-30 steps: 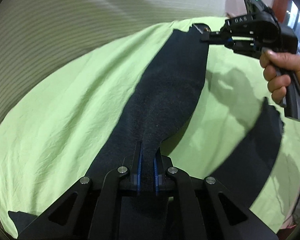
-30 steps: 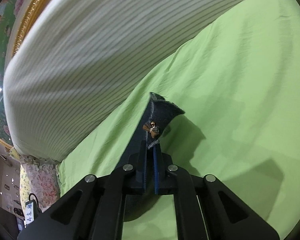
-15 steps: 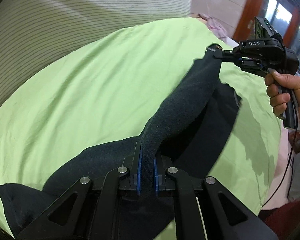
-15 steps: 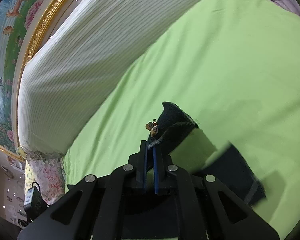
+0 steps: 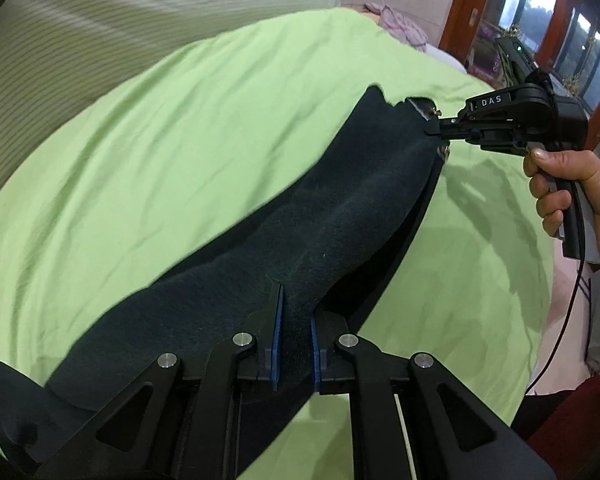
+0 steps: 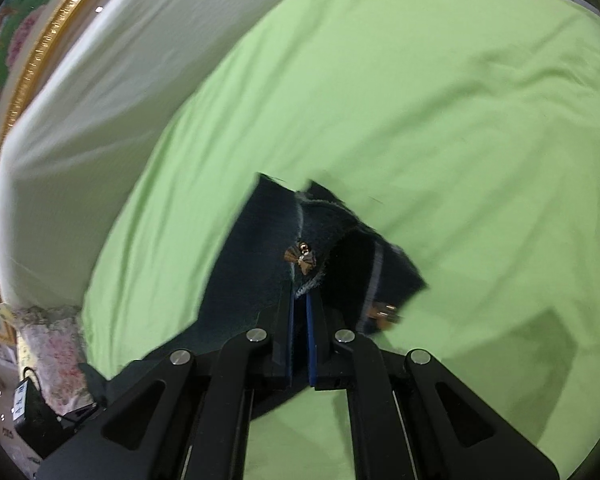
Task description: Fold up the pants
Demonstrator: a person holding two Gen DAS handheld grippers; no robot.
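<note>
Dark navy pants (image 5: 340,216) lie stretched across a light green bed sheet (image 5: 160,152). My left gripper (image 5: 294,308) is shut on the pants' edge near me. My right gripper (image 5: 434,130) is shut on the far end of the pants, at a hem with a small gold bow charm, held just above the sheet. In the right wrist view the right gripper (image 6: 299,300) clamps the hem next to the bow charm (image 6: 302,260), and the pants (image 6: 252,264) lie doubled, with a second layer and a second charm (image 6: 384,312) beneath.
A white striped duvet (image 5: 100,20) lies folded along the far side of the bed. A gold-framed headboard (image 6: 32,68) and floral pillow (image 6: 56,360) lie behind. The bed's right edge (image 5: 540,280) drops to the floor; a cable hangs from the right gripper's handle.
Both grippers have carried one pant leg sideways over the other leg. The lifted leg has come down and now lies spread wider on the lower layer.
</note>
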